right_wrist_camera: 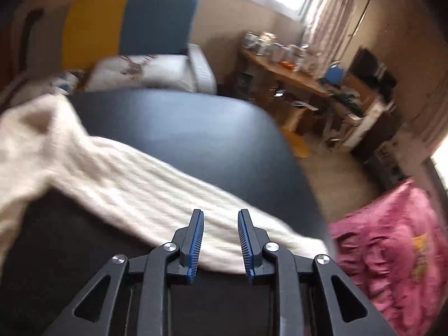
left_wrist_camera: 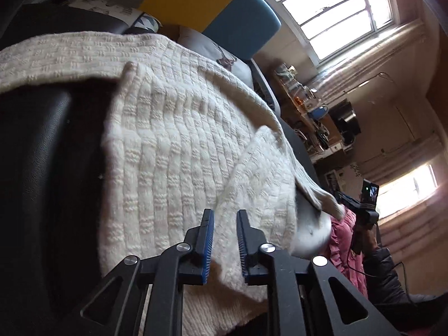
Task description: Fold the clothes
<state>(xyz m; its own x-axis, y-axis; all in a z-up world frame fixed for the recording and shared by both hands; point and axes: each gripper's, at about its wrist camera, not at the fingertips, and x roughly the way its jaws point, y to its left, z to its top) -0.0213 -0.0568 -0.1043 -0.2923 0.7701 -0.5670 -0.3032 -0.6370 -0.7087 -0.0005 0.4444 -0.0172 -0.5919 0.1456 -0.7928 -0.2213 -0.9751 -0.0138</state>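
Note:
A cream knitted sweater (left_wrist_camera: pixel 179 128) lies spread on a black padded surface (left_wrist_camera: pixel 47 151), one sleeve folded across its body. My left gripper (left_wrist_camera: pixel 225 212) hovers low over the sweater's near part, open, with knit showing in the gap between the fingers. In the right wrist view a long sweater sleeve (right_wrist_camera: pixel 156 193) runs diagonally over the black surface (right_wrist_camera: pixel 184 123). My right gripper (right_wrist_camera: pixel 220 212) is open just above the sleeve near its cuff end. The left wrist view also shows the right gripper (left_wrist_camera: pixel 361 201) at the far right, held by a hand, beside the sleeve's cuff (left_wrist_camera: pixel 330 204).
A crumpled pink cloth (right_wrist_camera: pixel 392 246) lies right of the black surface. Behind stand a yellow and teal headboard (right_wrist_camera: pixel 131 22), white pillows (right_wrist_camera: pixel 151 72) and a cluttered wooden desk (right_wrist_camera: pixel 291 67). Bright windows (left_wrist_camera: pixel 336 8) are beyond. The person's dark sleeve (left_wrist_camera: pixel 386 274) is at the lower right.

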